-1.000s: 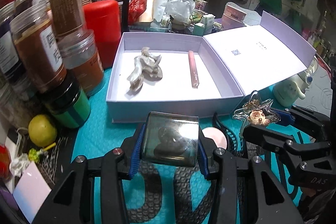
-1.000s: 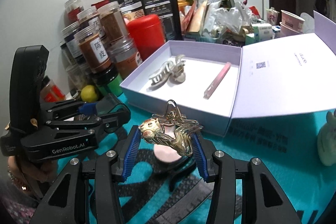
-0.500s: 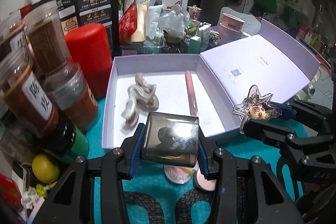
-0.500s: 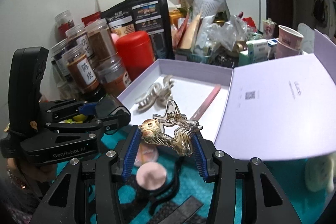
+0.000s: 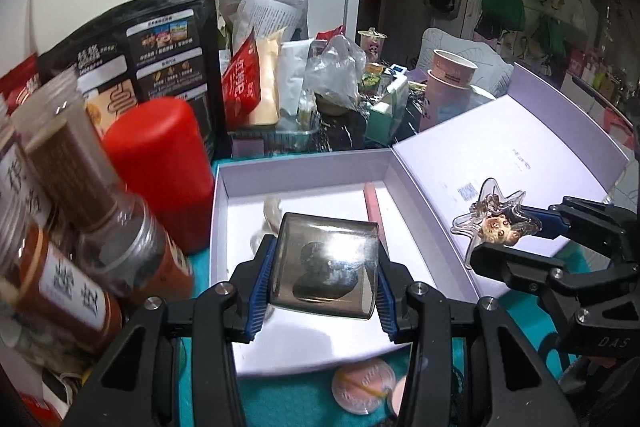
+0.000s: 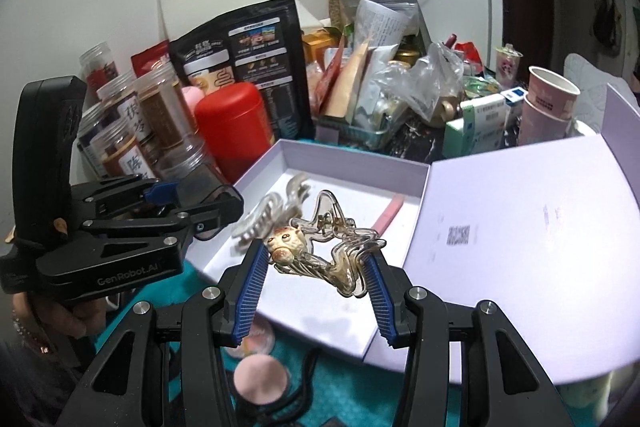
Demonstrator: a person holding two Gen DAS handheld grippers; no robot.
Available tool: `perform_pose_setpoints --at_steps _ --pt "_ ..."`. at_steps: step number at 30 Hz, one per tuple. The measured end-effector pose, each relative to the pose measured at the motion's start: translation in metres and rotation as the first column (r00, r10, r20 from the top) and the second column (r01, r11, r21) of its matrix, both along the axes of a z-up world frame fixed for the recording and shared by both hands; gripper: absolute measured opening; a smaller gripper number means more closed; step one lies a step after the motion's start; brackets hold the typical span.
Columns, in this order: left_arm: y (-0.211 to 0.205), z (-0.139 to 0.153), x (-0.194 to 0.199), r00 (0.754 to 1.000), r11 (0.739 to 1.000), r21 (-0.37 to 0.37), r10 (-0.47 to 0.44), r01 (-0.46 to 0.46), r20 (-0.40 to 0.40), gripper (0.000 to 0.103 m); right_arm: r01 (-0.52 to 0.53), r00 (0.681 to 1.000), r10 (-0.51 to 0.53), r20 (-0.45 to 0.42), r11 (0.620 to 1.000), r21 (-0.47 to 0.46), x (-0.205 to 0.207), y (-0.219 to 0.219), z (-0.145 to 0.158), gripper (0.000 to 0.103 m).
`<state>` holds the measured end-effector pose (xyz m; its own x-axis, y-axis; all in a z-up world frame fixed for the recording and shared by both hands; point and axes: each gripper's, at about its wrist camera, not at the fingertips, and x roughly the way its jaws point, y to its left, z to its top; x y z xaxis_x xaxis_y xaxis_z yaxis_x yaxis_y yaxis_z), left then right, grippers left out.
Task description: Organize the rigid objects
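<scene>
Overhead teal mat (image 6: 352, 387), cluttered; left claw (image 5: 325, 269) grips smoky case (image 5: 326, 263), right claw (image 6: 318, 263) star clip (image 6: 320, 239).

The left gripper (image 5: 324, 269) points forward and down. Its two blue pads (image 5: 261, 277) squeeze a smoky square case (image 5: 326, 267) from both sides, so it is held tight. The right gripper (image 6: 316, 261) points forward and down too. Its blue pads (image 6: 251, 279) press on a clear star-shaped clip (image 6: 320, 247) with a little face on it. The two grippers are side by side, close together, with the left one a bit to the left. A hand (image 6: 60, 319) wraps around the left gripper's black handle from below.
</scene>
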<state>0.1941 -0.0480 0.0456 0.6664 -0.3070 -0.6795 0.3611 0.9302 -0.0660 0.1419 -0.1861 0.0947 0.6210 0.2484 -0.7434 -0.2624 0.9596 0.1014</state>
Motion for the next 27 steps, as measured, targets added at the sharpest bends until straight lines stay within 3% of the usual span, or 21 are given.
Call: perform_pose_setpoints --at_steps 5,27 --pt "-0.006 0.003 0.021 0.999 0.999 0.035 0.022 -0.023 0.027 0.044 0.008 1.000 -0.008 0.003 1.000 -0.011 0.019 -0.001 0.003 0.048" --pt "-0.031 -0.041 0.095 0.998 0.994 0.111 0.007 0.000 -0.059 0.044 0.020 0.995 -0.028 -0.093 0.996 -0.091 0.094 -0.009 -0.037 0.048"
